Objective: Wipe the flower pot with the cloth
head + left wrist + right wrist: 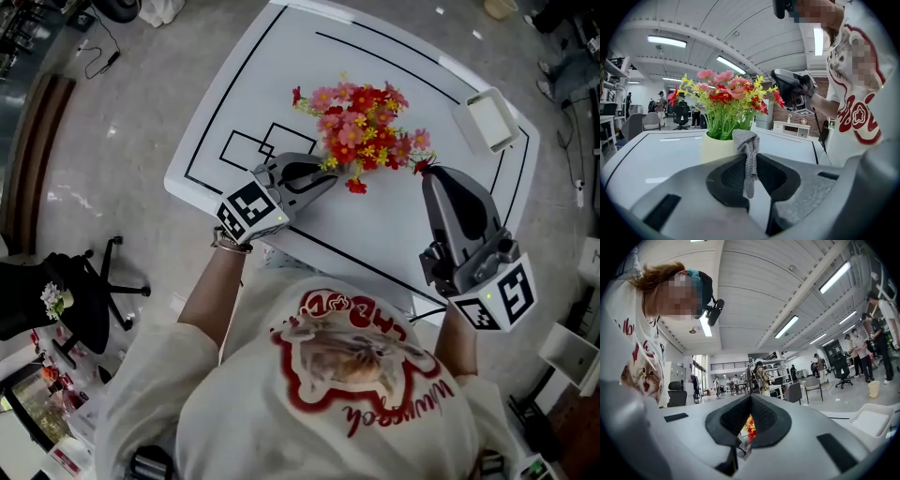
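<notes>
While the left gripper (325, 178) is clenched on one grey cloth (749, 159), its tips sit just beside the one flower pot (717, 150), on the pot's left in the head view. Count: one pot, one cloth, two grippers, one tray, one table.

The pot is cream, upright, and stands near the middle of the white table (375, 234). It holds one bunch of flowers (361, 131) in red, pink and yellow. The cloth hangs in a bunched fold between the closed jaws, its top against the pot's wall near the rim as seen in the left gripper view; whether they touch I cannot tell.

The right gripper (433, 174) is on the pot's right, with its tips near the outermost red bloom. Its jaws are together at the tips, with flowers showing through the slit behind them.

The tray (492, 120) is white and lies well apart from the pot, at the table's far right corner.
</notes>
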`<state>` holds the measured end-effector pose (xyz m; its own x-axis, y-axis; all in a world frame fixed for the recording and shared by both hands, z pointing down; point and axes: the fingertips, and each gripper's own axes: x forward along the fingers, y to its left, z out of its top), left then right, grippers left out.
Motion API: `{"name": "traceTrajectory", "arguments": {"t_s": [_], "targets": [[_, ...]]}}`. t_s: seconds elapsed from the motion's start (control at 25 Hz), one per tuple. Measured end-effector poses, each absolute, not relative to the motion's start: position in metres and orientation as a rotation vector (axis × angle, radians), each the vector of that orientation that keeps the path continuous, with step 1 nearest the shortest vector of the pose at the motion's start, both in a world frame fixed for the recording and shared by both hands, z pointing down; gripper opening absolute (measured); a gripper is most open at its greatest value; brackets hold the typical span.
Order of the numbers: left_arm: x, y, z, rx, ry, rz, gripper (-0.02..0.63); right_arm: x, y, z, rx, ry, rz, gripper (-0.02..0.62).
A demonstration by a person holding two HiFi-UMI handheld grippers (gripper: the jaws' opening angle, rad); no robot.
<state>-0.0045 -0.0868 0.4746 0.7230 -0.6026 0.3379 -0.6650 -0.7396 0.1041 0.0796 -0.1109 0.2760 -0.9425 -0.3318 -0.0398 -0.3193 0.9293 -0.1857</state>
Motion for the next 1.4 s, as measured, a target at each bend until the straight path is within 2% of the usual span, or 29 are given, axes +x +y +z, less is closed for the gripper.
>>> {"name": "traceTrajectory", "arguments": {"t_s": [0.48, 0.64, 1.0, 1.16, 1.4], "targets": [[0.008, -0.067, 0.457, 2.753, -1.08, 0.387, 0.054, 0.083, -0.11, 0.283, -0.528, 2.994, -0.281, -0.002], [0.004, -0.045, 0.425, 2.877, -1.111, 0.396, 0.054, 0.08, -0.103, 0.281, -0.553, 3.008, -0.216, -0.002], [-0.016, -0.031, 0.27, 2.958, -1.362, -0.101, 0.054, 0.059, -0.072, 0.264, -0.637, 3.029, -0.086, -0.002], [-0.038, -0.004, 0.227, 2.92, -1.379, -0.344, 0.054, 0.04, -0.039, 0.246, -0.712, 2.977, -0.017, -0.002], [-0.065, 0.053, 0.236, 2.913, -1.392, -0.184, 0.054, 0.013, 0.031, 0.237, -0.829, 2.935, 0.005, -0.002]]}}
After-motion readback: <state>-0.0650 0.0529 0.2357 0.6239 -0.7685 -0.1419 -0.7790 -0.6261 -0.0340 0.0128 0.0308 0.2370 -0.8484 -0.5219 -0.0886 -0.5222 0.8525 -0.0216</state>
